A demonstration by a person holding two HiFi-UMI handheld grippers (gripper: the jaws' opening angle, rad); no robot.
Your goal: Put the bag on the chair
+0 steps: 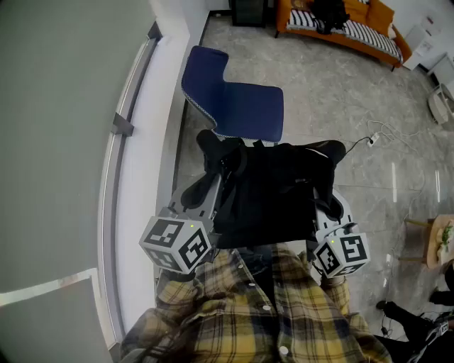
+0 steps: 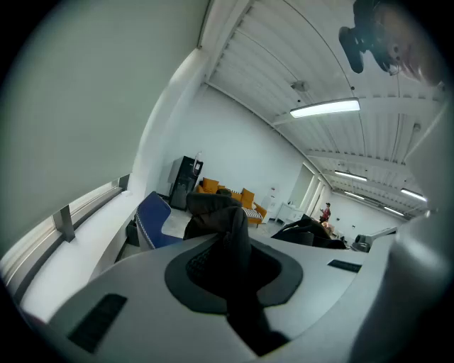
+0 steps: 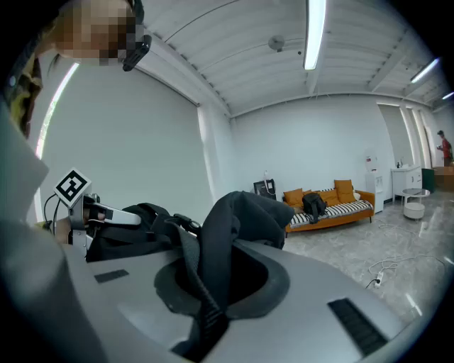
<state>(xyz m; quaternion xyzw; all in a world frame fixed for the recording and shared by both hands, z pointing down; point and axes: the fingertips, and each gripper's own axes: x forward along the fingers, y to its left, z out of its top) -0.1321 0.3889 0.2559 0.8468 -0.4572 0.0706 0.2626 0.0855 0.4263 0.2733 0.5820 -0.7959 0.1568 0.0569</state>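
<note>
We hold the bag (image 1: 273,191) up between our two claws, in front of our plaid shirt (image 1: 234,312) and on the near side of the chair (image 1: 245,106). The bag is black and soft, and it sags between the two grips with its upper corners bunched.

Our left claw (image 1: 213,181) is clamped on the bag's left corner. In the left gripper view a dark fold of fabric and webbing (image 2: 237,241) runs right through the closed jaws and rises above them. Our right claw (image 1: 326,186) is closed on the right corner. In the right gripper view a black strap (image 3: 195,283) is pinched between the jaws, with a bulge of bag cloth over it. Both claws point a little downward.

The chair is blue, with a curved back, and stands beside a pale ledge with a metal rail (image 1: 135,85) along the wall. From above, the bag's far edge overlaps the near edge of the seat, and we cannot tell whether they touch. Most of the seat is bare.

Beyond it on the grey floor (image 1: 333,99) lies a white cable (image 1: 383,135), and an orange sofa (image 1: 386,21) stands at the far side of the room.
</note>
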